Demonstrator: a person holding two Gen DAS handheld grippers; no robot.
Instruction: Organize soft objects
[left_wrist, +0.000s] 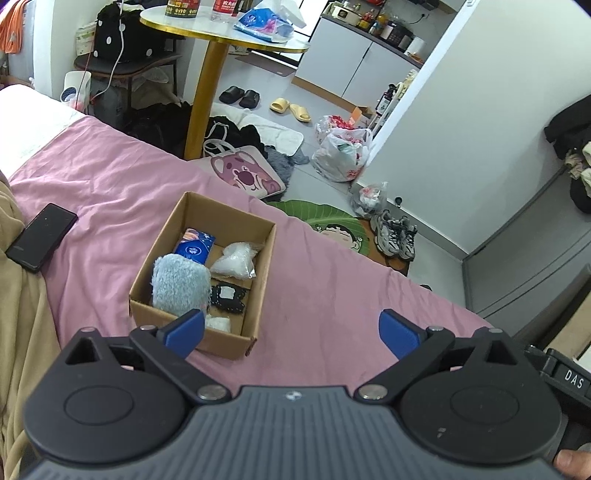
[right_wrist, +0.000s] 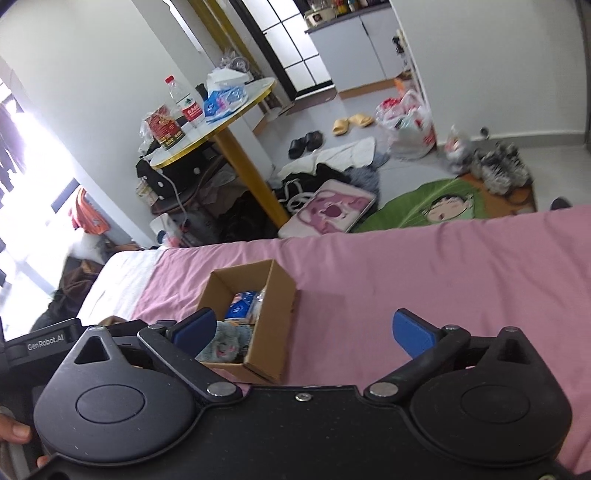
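Both grippers' fingers (left_wrist: 184, 330) spread, empty | cardboard box (left_wrist: 236, 221): fluffy grey-blue plush (left_wrist: 181, 284) inside

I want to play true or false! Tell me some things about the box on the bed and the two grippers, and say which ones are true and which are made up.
1. The cardboard box sits on the pink sheet. True.
2. The fluffy blue toy lies on the floor. False: it is inside the box.
3. The left gripper holds the toy. False: it is open and holds nothing.
4. The right gripper is open. True.
5. A black phone lies on the bed beside the box. True.
6. The box has a lid on it. False: its top is open.
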